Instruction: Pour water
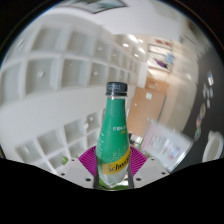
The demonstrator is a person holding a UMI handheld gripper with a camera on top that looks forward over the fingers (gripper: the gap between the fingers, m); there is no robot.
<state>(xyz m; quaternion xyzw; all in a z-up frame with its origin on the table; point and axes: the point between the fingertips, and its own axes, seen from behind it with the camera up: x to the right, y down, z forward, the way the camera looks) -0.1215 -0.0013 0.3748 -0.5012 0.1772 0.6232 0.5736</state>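
Observation:
A green bottle (114,130) with a dark cap and a yellow label stands upright between the fingers of my gripper (113,167). Both magenta pads (92,160) press against its lower sides, so the gripper is shut on it. The bottle is held up in the air, with no surface showing under it. Its base is hidden behind the gripper body.
A white shelf unit (50,70) with many square compartments fills the left behind the bottle. To the right is a room with a pale object (165,145) low down and lit walls beyond.

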